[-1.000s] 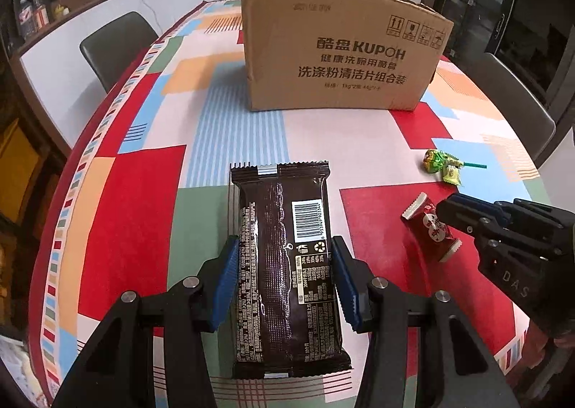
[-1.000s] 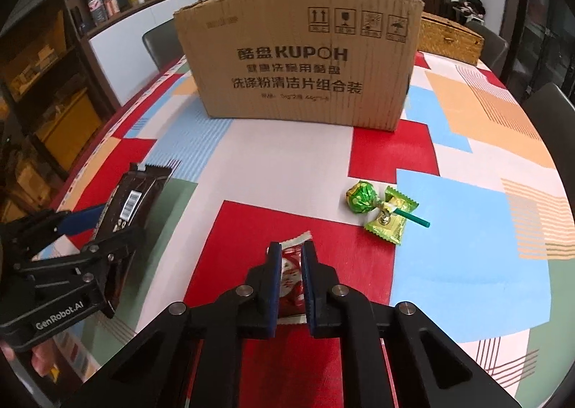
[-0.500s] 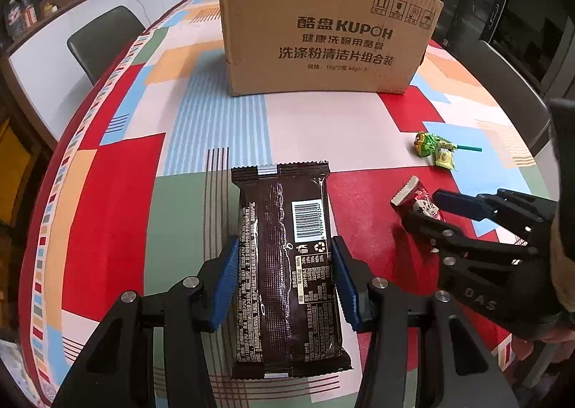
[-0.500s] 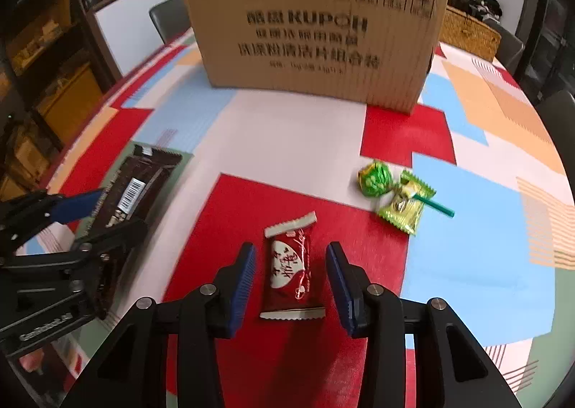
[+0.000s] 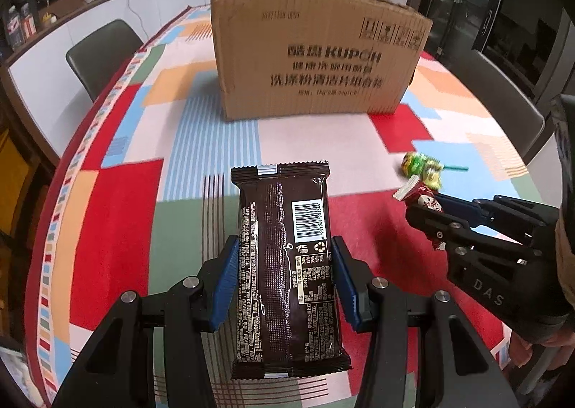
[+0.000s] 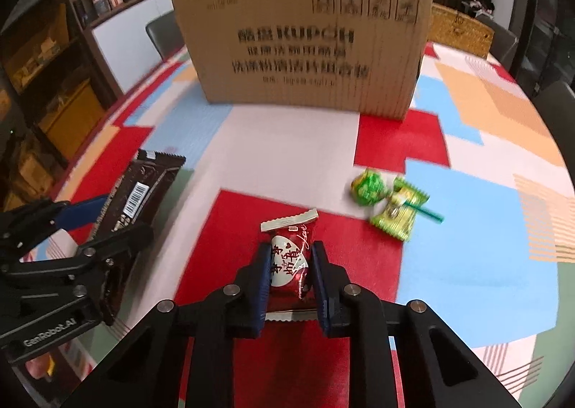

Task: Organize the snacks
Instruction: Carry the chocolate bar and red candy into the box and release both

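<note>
Left gripper (image 5: 285, 282) clamped on brown packet (image 5: 287, 264), frame centre; right gripper (image 6: 291, 282) clamped on red sachet (image 6: 289, 260), lower centre.

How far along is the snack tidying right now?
Nothing visibly put away yet. In hand: the left gripper grips the dark snack pack, the right gripper the small red packet. Left: both green candies lie loose before the cardboard box.

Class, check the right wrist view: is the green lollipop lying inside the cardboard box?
No: the green lollipop lies on the tablecloth, in front of the cardboard box.
</note>
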